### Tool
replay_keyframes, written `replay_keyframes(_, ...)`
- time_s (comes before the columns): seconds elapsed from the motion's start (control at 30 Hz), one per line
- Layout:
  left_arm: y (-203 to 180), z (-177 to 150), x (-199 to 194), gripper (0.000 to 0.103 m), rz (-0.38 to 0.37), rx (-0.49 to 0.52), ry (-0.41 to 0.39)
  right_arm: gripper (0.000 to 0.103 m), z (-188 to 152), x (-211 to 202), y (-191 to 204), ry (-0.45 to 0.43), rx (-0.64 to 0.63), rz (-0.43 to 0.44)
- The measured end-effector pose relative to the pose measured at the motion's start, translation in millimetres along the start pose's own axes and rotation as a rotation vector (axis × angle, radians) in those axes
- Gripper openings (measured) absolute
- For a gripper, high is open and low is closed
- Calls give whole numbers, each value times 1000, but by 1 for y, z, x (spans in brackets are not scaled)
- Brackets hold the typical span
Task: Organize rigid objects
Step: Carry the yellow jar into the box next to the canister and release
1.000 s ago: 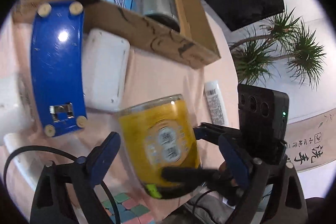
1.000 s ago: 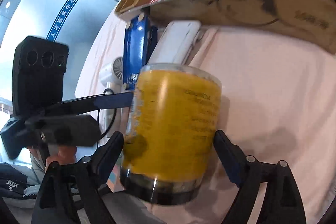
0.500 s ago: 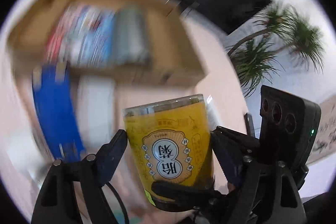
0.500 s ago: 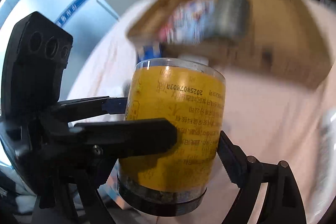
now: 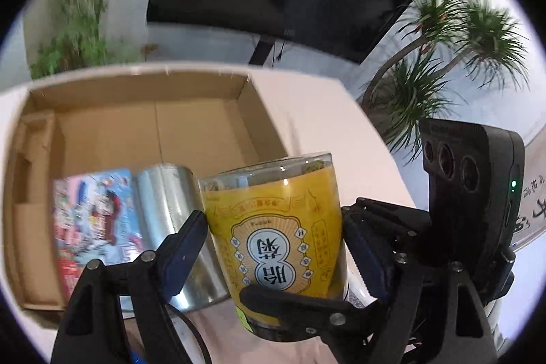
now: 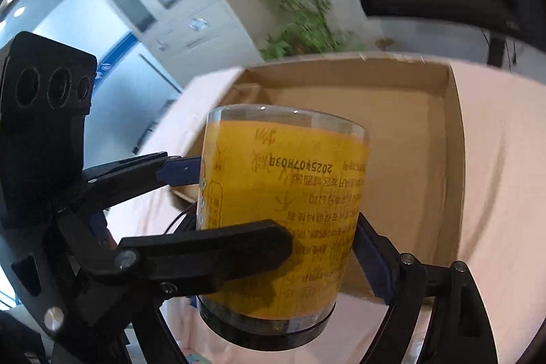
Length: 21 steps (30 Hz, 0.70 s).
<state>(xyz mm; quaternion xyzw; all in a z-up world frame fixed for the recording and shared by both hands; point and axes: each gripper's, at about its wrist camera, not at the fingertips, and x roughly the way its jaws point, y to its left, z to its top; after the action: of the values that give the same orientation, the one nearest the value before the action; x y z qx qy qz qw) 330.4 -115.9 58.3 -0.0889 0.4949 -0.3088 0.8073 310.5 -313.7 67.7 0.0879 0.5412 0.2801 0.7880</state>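
Both of my hands have carried the yellow jar (image 5: 276, 237) up off the pink cloth (image 6: 505, 166); a second ago the cardboard box (image 5: 143, 132) sat in the upper part of both views seen from the side, and now I look down into it. My left gripper (image 5: 273, 248) closed in a little on the way and now clamps the jar — a blue pad (image 5: 184, 248) on each flank. My right gripper (image 6: 273, 248) grips it too, though only its pad at lower right is plain to see; the other side is hidden behind the left gripper's finger. I judge it takes both tools because the jar is wide, smooth and heavy-looking — one pair of pads would let it slip or swing.

It hangs upside down, black lid at the bottom of the frame, label inverted, just ahead of the box's near wall. In the left wrist view a silver can (image 5: 170, 227) lies on its side in the box at centre left, beside a colourful packet (image 5: 95, 220). Bare floor remains toward the box's right wall, and that looks the likeliest spot for the jar.
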Motion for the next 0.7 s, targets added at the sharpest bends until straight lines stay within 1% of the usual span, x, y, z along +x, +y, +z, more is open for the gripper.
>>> replay_keyframes(0.07, 12, -1, 28, 81, -14, -38, 55, 85, 4, 22, -23, 48, 35, -13)
replay_keyframes(0.1, 16, -3, 37, 81, -16, -50, 74, 85, 2, 31, -31, 69, 45, -19)
replay_keyframes(0.17, 23, -8, 55, 80, -2, -78, 116, 84, -5, 52, -45, 105, 70, -31)
replay_keyframes(0.2, 27, -9, 62, 80, 7, -91, 125, 84, -8, 59, -51, 112, 84, -33)
replay_keyframes(0.3, 34, -9, 70, 80, 3, -134, 138, 84, -11, 72, -64, 115, 123, -29)
replay_keyframes(0.4, 28, -8, 77, 79, 36, -89, 146, 84, -16, 81, -72, 126, 163, -29)
replay_keyframes(0.43, 26, -9, 78, 79, 52, -80, 147, 85, -18, 87, -78, 144, 188, -19)
replay_keyframes(0.47, 25, -9, 80, 79, 58, -78, 149, 85, -19, 96, -83, 137, 209, -8)
replay_keyframes(0.53, 21, -9, 83, 79, 72, -69, 148, 90, -25, 95, -89, 138, 248, 1)
replay_keyframes(0.6, 21, -9, 84, 79, 75, -68, 149, 90, -27, 86, -88, 114, 241, 12)
replay_keyframes(0.63, 22, -9, 83, 79, 69, -69, 150, 91, -28, 80, -84, 104, 227, -2)
replay_keyframes(0.67, 22, -9, 82, 78, 64, -68, 153, 91, -28, 72, -80, 95, 209, -11)
replay_keyframes(0.7, 24, -9, 81, 72, 68, -70, 164, 91, -29, 66, -76, 85, 188, -15)
